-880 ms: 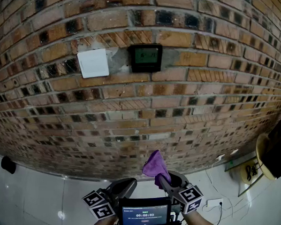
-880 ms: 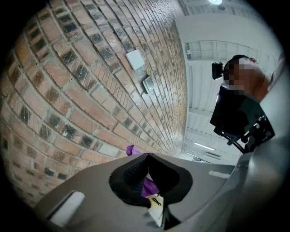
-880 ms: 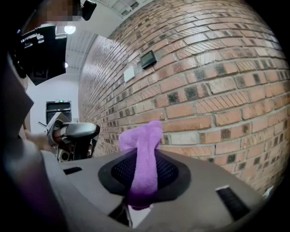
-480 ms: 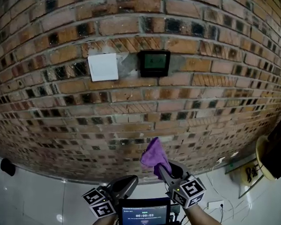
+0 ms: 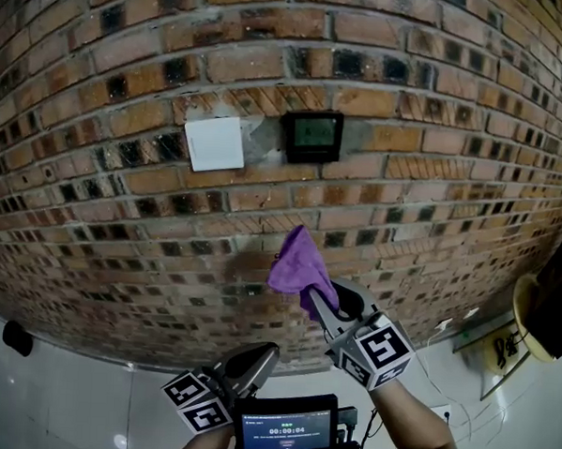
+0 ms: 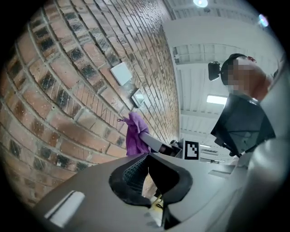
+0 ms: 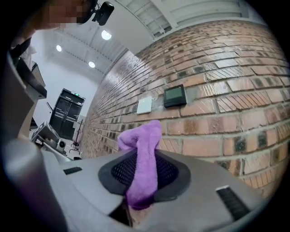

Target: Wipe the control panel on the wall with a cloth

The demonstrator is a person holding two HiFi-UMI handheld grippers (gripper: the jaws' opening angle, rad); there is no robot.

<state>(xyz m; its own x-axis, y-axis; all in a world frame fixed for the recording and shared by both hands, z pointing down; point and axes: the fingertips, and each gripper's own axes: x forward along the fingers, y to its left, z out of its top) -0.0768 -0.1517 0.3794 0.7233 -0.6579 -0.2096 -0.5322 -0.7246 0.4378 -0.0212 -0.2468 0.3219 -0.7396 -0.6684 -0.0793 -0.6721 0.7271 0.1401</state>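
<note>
Cloth (image 5: 296, 263), purple and bunched, is pinched between the pads of the right gripper (image 5: 316, 301). In the right gripper view the jaws are clamped on its middle, with a short tail hanging below and the larger fold standing above them. Its long axis runs along the jaws, up and slightly left in the head view, and the free end points at the brick wall (image 5: 433, 199), near the bricks but, as far as I can tell, not touching them. It sits well below the control panel (image 5: 312, 136), a dark, squarish unit mounted flat on the wall with its screen facing outward, just right of a white switch plate (image 5: 215, 143).

The left gripper (image 5: 253, 366) hangs low with its jaws together on nothing.

To wipe well, the right gripper should probably rise until the loose fold, not the hard jaw tips, meets the screen. It can then press lightly and sweep side to side across the panel, keeping the pinch firm so the cloth cannot slip out.
</note>
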